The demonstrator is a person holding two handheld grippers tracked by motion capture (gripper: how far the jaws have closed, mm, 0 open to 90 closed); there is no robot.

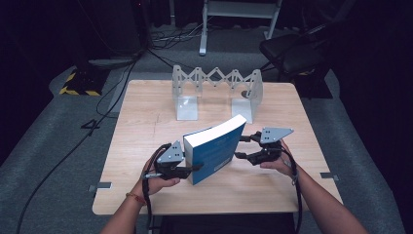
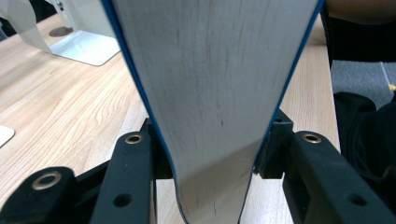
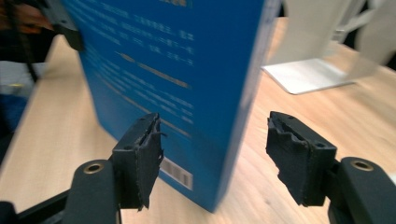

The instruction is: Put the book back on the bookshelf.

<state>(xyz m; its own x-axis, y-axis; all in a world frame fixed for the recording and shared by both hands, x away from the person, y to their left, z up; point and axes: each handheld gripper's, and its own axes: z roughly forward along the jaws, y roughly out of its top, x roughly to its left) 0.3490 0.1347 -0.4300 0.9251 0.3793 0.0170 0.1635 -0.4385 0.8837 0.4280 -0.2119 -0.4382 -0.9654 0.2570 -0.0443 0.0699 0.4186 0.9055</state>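
The blue book [image 1: 214, 153] stands upright on the bench [image 1: 141, 131]. The left gripper [image 1: 191, 169] is clamped on its page edge; the right gripper [image 1: 241, 147] is spread apart beside its cover.

Your left gripper [image 1: 187, 169] is clamping its jaws tight on what it holds, your left hand [image 1: 158, 181] wrapping the handle low near the table's front. Your right gripper [image 1: 242, 147] is standing with jaws spread wide apart, your right hand [image 1: 275, 163] gripping behind, forearm angling in from the lower right.
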